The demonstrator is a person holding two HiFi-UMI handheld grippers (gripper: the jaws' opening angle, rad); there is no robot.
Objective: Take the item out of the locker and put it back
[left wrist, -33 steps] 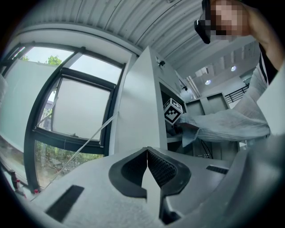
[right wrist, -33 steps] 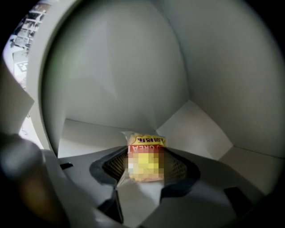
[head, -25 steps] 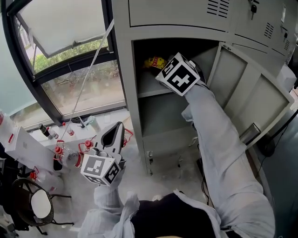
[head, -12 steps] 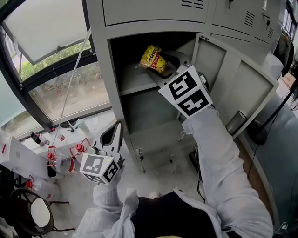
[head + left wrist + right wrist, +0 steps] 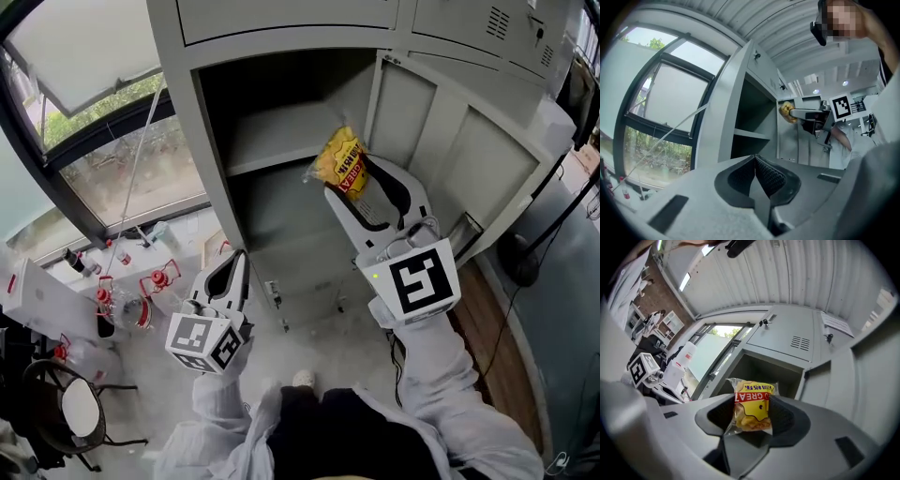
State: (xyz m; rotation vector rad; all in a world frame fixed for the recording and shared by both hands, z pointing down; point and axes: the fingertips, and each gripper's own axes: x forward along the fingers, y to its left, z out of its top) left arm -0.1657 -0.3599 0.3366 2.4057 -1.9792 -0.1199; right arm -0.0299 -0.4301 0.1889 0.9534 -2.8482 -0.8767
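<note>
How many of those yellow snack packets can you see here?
1. The snack packet is pinched in the right gripper, in front of the open locker. Dark corners inside could hide more.

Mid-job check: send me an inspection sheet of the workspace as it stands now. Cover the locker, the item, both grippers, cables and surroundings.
Surface: locker open, door swung to the right, shelf bare.
Job's things: yellow snack packet out of the locker, in front of the opening.
Clutter: red-capped bottles and a round stool on the floor at left.
Grippers: right gripper clamped on the packet; left gripper shut, empty, held low.
Cables: dark cable on the floor at right.
Surroundings: window left of the locker.
</note>
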